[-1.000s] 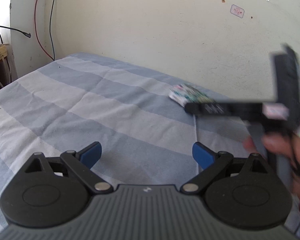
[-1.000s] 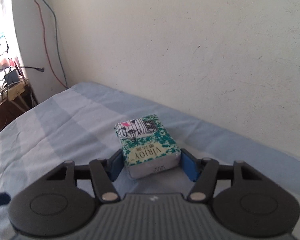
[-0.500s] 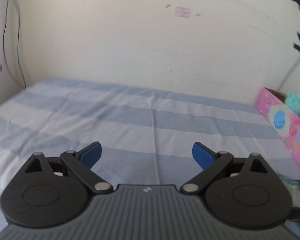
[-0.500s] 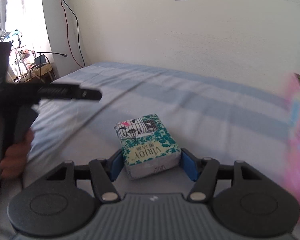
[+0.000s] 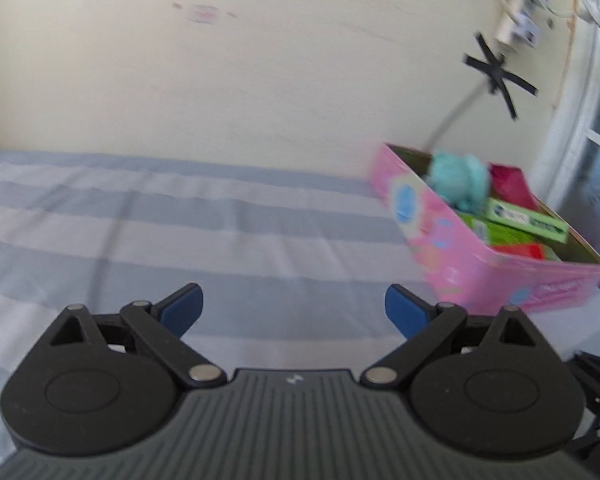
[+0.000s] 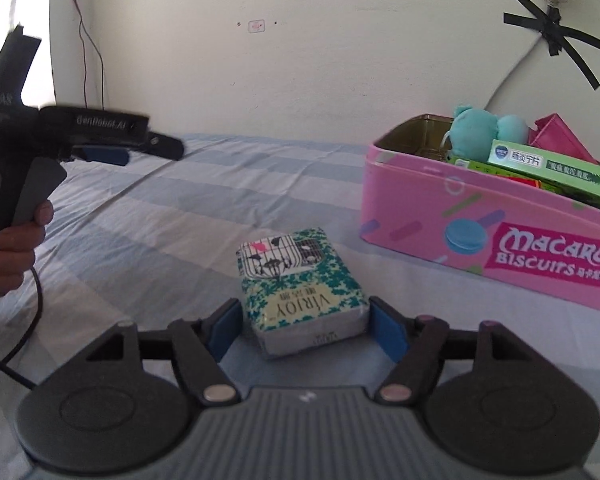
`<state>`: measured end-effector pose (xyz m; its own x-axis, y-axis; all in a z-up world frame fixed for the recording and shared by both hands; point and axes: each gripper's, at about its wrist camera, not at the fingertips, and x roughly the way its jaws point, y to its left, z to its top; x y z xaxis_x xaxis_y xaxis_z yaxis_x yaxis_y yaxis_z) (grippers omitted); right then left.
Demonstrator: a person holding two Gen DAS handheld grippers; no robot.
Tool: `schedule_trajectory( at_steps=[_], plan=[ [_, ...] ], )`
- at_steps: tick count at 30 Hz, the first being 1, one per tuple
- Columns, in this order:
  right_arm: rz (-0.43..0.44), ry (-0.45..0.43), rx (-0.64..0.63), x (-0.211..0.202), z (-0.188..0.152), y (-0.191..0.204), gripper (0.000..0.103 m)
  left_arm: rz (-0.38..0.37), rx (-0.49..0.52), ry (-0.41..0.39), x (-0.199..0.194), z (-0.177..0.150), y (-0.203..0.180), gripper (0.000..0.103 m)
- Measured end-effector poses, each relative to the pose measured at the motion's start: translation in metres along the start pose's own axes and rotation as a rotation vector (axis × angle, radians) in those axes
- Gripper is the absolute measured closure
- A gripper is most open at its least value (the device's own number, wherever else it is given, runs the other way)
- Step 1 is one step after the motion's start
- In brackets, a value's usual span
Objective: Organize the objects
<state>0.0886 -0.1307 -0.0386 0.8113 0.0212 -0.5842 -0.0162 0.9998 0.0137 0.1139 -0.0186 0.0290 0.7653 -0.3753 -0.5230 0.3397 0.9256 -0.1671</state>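
Observation:
My right gripper (image 6: 306, 330) is shut on a green-and-white tissue pack (image 6: 300, 296) and holds it above the bed. A pink Macaron Biscuits tin (image 6: 492, 216) stands to the right on the bed, holding a teal plush (image 6: 488, 128), a green box (image 6: 548, 166) and a red pouch (image 6: 560, 132). The tin also shows in the left wrist view (image 5: 472, 256). My left gripper (image 5: 294, 308) is open and empty over the striped sheet; it also shows at the left of the right wrist view (image 6: 112, 148).
The bed has a blue-and-white striped sheet (image 5: 140, 232) and runs up to a cream wall (image 5: 260, 80). Black tape and a power strip (image 5: 516, 20) hang on the wall above the tin. Cables (image 6: 84, 40) hang at the far left.
Both views have swung right, bringing the pink tin into sight. The right gripper has carried the tissue pack toward the tin. The left gripper stayed open.

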Motion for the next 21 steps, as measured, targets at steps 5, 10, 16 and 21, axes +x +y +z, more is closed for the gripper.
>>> schedule_trajectory(
  at_steps=[5, 10, 16, 21],
  plan=[
    [0.020, -0.008, 0.025, -0.004, -0.007, -0.004, 0.027, 0.032, 0.021, 0.059, 0.020, -0.018, -0.008, 0.004],
    [0.045, -0.010, 0.044, -0.004, -0.009, -0.006, 0.022, 0.023, -0.090, 0.077, 0.021, -0.017, 0.015, 0.004],
    [0.049, -0.010, 0.045, -0.005, -0.009, -0.006, 0.021, 0.041, -0.058, 0.082, 0.021, -0.017, 0.008, 0.004],
    [0.049, -0.011, 0.045, -0.005, -0.008, -0.006, 0.020, 0.041, -0.055, 0.083, 0.021, -0.018, 0.010, 0.004]
  ],
)
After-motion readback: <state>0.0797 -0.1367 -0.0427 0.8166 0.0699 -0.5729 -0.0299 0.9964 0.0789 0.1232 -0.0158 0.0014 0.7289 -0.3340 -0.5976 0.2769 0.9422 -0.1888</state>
